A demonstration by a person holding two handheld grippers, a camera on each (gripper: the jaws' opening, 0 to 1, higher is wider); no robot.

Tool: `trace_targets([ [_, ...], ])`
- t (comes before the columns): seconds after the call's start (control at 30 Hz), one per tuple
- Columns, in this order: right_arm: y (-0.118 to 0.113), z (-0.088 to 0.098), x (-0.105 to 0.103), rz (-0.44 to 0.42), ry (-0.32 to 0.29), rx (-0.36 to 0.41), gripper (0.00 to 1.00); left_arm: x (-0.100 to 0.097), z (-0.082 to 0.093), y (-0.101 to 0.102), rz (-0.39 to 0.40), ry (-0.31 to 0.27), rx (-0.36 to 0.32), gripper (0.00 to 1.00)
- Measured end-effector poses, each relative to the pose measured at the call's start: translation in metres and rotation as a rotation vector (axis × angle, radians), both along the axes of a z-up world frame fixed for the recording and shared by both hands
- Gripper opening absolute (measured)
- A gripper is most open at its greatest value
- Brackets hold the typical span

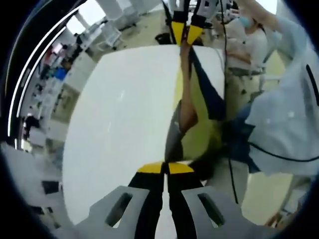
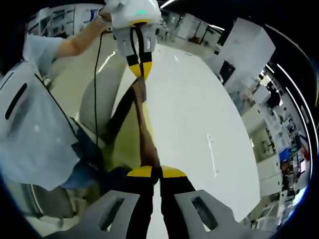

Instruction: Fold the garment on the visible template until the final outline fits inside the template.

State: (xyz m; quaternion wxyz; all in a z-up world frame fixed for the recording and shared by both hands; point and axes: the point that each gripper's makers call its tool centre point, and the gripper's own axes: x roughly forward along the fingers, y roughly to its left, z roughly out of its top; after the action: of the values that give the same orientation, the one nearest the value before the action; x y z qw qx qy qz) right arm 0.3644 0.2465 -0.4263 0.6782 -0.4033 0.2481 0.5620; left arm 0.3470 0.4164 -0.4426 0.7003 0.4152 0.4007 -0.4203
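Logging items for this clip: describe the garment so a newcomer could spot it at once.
Find the big white table. Above its edge, the garment hangs stretched taut between the left gripper and right gripper. It's the only cloth held there: a narrow brown, yellow and navy strip.

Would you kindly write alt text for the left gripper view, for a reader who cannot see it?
The left gripper, yellow-tipped jaws shut, pinches one end of a garment stretched taut above a white table. At the far end, the right gripper is shut on the cloth. A person in a pale blue top stands beside the table.
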Motion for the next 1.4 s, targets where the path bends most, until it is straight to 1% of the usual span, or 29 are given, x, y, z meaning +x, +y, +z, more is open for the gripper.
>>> trace_targets([
  [0.13,0.000,0.001,0.007,-0.007,-0.001,0.008,0.04,0.010,0.000,0.001,0.011,-0.013,-0.007,0.00],
  [0.27,0.002,-0.001,0.015,-0.018,-0.003,0.013,0.04,0.016,-0.002,0.003,0.012,-0.007,-0.015,0.00],
  [0.4,0.004,-0.004,0.020,-0.025,0.004,0.014,0.04,0.021,-0.008,0.004,0.007,0.010,-0.012,0.00],
  [0.5,0.005,-0.006,0.024,-0.033,0.007,0.015,0.04,0.027,-0.011,0.005,0.007,0.011,-0.011,0.00],
  [0.73,0.006,-0.008,0.038,-0.054,0.004,0.013,0.04,0.041,-0.015,0.007,0.021,-0.001,-0.025,0.00],
  [0.97,0.009,-0.011,0.052,-0.059,0.002,0.007,0.04,0.054,-0.020,0.010,0.033,0.004,-0.052,0.00],
  [1.13,0.010,-0.017,0.066,-0.063,0.012,0.010,0.04,0.068,-0.028,0.012,0.052,0.014,-0.074,0.00],
  [1.4,0.013,-0.030,0.087,-0.068,0.022,0.009,0.04,0.092,-0.039,0.014,0.078,0.009,-0.076,0.00],
])
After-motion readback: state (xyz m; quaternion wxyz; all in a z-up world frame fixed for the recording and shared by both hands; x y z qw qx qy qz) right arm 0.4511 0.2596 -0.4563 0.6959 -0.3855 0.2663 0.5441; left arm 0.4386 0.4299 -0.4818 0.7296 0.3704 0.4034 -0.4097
